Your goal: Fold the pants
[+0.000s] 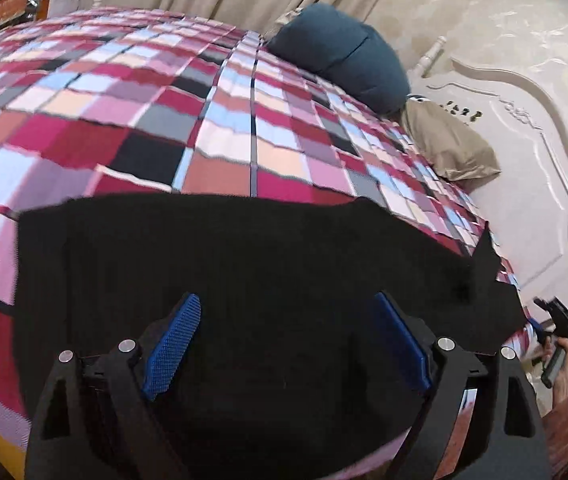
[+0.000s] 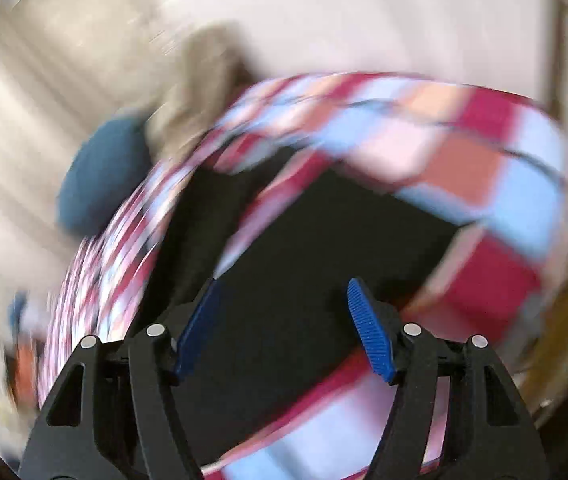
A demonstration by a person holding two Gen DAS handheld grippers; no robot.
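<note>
On top of the checked bedspread [image 1: 220,120] lie the black pants [image 1: 244,264], spread out flat near the edge of the bed. They look like a wide dark block with straight sides, so I think they are already folded at least one time (the cloth is so dark that I cannot see the layers).

The left gripper [image 1: 285,340] hangs over the pants and points down at them. Its two blue pads [image 1: 172,344] stand wide apart and nothing is pinched between them. The cloth under them lies loose, so this claw holds nothing. I think it is open so the pants can rest flat.

The right gripper [image 2: 285,328] also points down at the pants [image 2: 323,248]. Its blue pads are apart too, with only dark cloth far behind them, and nothing is caught in between. That picture is very smeared. In the left view you can spot this same tool at the far right, held in a person's hand [image 1: 559,364], off the side of the bed.

Two pillows, a blue pillow [image 1: 343,56] and a tan pillow [image 1: 447,144], sit by the headboard [image 1: 523,128], well away from the pants. That leaves lots of room for folding.

If more folding is needed, each claw would have to grab an edge again.
</note>
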